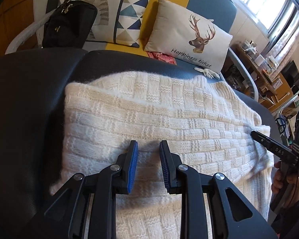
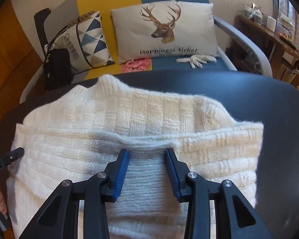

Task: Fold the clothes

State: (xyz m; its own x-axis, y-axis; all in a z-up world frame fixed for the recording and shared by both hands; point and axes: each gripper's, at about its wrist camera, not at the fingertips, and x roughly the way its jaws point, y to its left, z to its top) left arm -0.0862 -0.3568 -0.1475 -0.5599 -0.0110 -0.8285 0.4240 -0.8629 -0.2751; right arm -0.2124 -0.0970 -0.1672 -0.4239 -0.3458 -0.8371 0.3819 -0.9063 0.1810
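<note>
A cream knitted sweater lies spread on a dark padded surface. Its near part is doubled over the far part, with the folded edge running across in the right wrist view. My left gripper points down at the sweater's left side, its blue pads closed on a raised bunch of knit. My right gripper grips the ribbed hem at that folded edge, where the hem bulges up between the pads. Each gripper also shows at the border of the other's view: right gripper, left gripper.
Beyond the surface stands a yellow and blue sofa with a deer pillow, a triangle-patterned pillow, a black bag, a pink cloth and a white glove. A cluttered wooden shelf is at the right.
</note>
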